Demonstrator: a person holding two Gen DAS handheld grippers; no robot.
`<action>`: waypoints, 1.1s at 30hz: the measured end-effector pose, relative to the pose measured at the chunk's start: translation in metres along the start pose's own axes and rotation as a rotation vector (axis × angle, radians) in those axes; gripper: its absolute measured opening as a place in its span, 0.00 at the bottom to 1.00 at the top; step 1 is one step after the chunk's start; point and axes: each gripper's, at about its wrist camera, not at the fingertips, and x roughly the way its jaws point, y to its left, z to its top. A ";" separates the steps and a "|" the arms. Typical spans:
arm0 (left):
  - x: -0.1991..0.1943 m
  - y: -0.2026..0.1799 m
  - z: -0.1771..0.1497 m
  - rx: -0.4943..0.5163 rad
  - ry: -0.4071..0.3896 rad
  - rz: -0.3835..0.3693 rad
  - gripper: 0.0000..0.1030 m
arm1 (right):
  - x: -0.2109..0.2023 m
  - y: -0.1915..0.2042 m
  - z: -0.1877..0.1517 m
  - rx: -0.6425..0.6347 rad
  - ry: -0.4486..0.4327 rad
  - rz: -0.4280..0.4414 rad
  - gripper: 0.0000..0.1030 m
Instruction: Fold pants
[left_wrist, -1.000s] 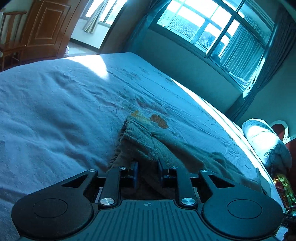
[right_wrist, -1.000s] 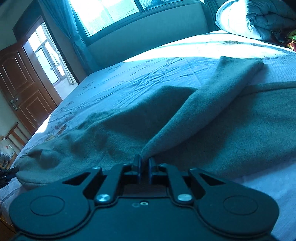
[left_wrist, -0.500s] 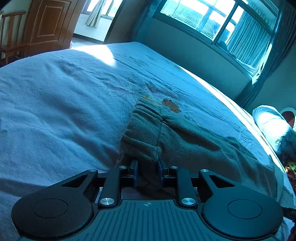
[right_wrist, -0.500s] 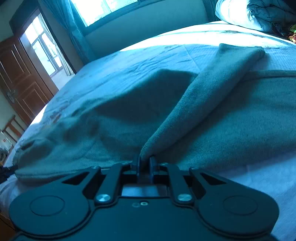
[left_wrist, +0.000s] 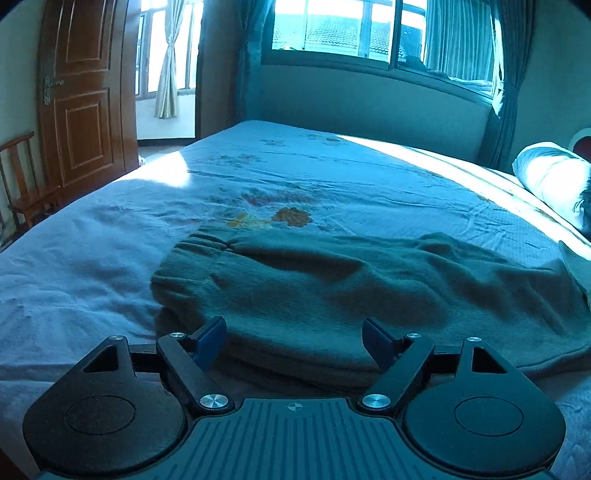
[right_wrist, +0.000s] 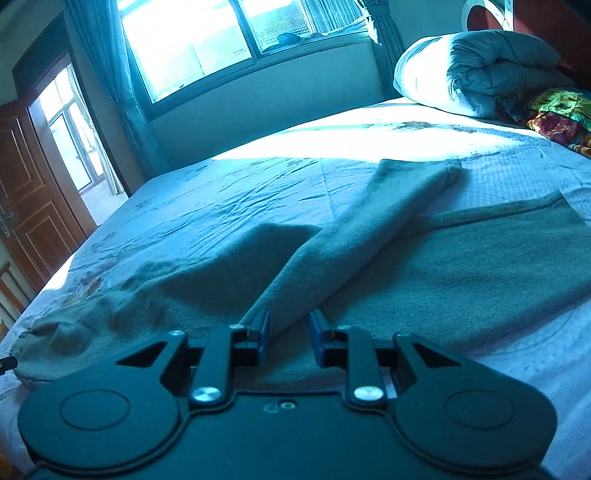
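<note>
Grey-green fleece pants (left_wrist: 332, 291) lie on the bed, waistband to the left in the left wrist view. My left gripper (left_wrist: 295, 332) is open wide, just above the near edge of the pants by the waist end, holding nothing. In the right wrist view the pants (right_wrist: 461, 266) spread across the bed, with one leg (right_wrist: 369, 236) folded diagonally over the other and running away toward the far right. My right gripper (right_wrist: 290, 334) is open, its fingers either side of the near end of that folded leg.
The bed (left_wrist: 92, 266) has a pale blue embroidered sheet. A rolled duvet (right_wrist: 476, 70) and colourful cloth (right_wrist: 561, 118) lie at the head. A wooden door (left_wrist: 81, 99) and chair (left_wrist: 22, 184) stand left; a window (left_wrist: 369, 33) is beyond the bed.
Both grippers have opened and let go of the pants. The left view has swung right and levelled; the waist end now lies flat on the bed.
</note>
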 end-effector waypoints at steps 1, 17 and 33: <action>0.004 -0.016 -0.001 0.000 0.004 -0.010 0.79 | 0.002 0.000 0.003 -0.007 0.004 -0.012 0.16; 0.045 -0.158 -0.007 0.047 0.119 0.068 0.87 | 0.082 0.043 0.047 -0.244 -0.038 -0.211 0.59; 0.048 -0.167 -0.019 0.102 0.123 0.088 0.92 | 0.034 -0.021 0.009 -0.083 -0.004 -0.270 0.00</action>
